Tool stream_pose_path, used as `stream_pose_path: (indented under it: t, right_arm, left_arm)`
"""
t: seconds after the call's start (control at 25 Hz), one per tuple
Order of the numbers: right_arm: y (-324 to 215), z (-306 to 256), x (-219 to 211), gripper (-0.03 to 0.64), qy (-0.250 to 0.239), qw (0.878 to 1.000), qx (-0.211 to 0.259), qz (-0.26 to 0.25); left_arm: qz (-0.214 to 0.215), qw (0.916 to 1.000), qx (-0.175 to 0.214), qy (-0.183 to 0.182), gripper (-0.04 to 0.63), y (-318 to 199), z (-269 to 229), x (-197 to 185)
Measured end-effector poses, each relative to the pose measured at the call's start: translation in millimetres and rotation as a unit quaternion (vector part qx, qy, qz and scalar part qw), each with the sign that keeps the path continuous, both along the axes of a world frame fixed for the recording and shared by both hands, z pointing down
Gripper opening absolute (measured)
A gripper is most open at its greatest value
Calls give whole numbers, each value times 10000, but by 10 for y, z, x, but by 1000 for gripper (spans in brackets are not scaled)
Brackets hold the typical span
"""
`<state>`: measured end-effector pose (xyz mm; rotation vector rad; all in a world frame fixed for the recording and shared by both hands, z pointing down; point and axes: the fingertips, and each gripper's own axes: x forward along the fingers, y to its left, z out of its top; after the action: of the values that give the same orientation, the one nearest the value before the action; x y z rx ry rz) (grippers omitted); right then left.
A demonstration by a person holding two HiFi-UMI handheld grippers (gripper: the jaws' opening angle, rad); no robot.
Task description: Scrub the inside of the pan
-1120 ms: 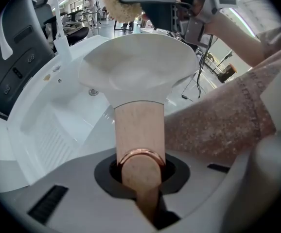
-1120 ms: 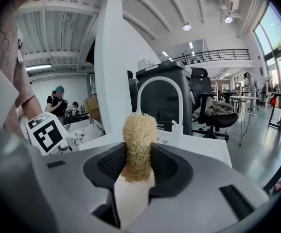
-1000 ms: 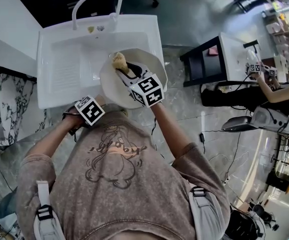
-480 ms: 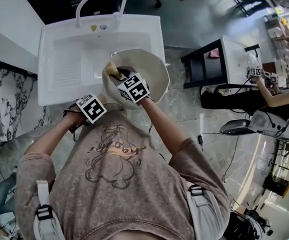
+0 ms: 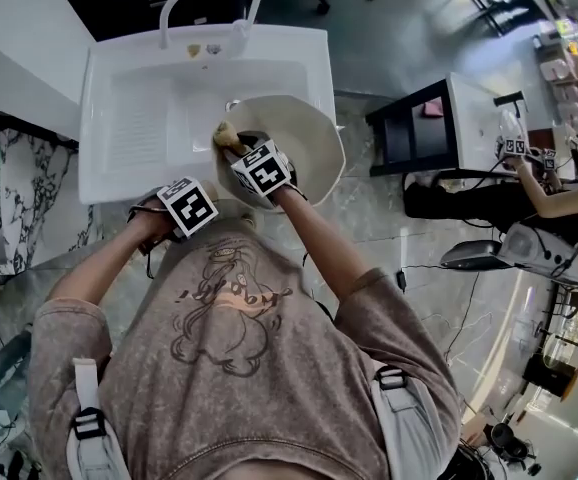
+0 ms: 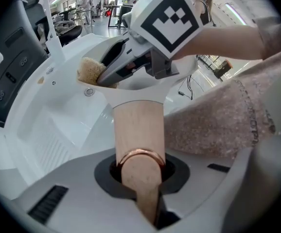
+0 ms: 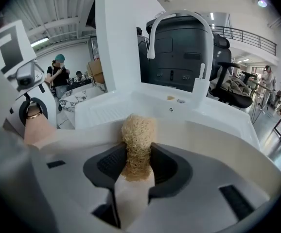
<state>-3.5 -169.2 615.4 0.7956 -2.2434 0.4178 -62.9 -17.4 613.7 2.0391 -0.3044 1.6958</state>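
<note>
Head view: cream pan [image 5: 314, 138] mid-frame over the white sink [image 5: 134, 118]; left tool [image 5: 197, 208] lower left of it, right tool [image 5: 244, 153] inside it. Left gripper view: jaws clamped on the smooth, copper-ringed wooden handle [image 6: 138, 140]; rigid, probably heavyish, the best hold. Right gripper view: jaws pinch a coarse, soft loofah [image 7: 137, 140] by the pan's glossy, likely slippery wall.

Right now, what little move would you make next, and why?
Probably sweep the scrubber across the pan toward its middle. The right gripper is shut on the scrubber, which sits by the pan's left rim in the head view, so most of the inside lies bare beside it. The left gripper clamps the handle, so the pan looks steady enough.
</note>
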Motion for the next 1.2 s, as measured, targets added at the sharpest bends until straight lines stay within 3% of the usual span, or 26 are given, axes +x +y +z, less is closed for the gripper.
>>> stream_pose_path:
  t: [0.4, 0.72, 1.2]
  right_arm:
    - [-138, 63, 50, 158, 319, 9993, 181, 98]
    - [-586, 135, 367, 158, 624, 9945, 211, 809]
    - [-773, 139, 879, 158, 1217, 9849, 319, 1188]
  left_arm:
    - [71, 9999, -88, 22, 55, 9, -32, 12]
    - [44, 9998, -143, 119, 61, 53, -54, 57]
    - [15, 9999, -136, 104, 66, 71, -69, 55]
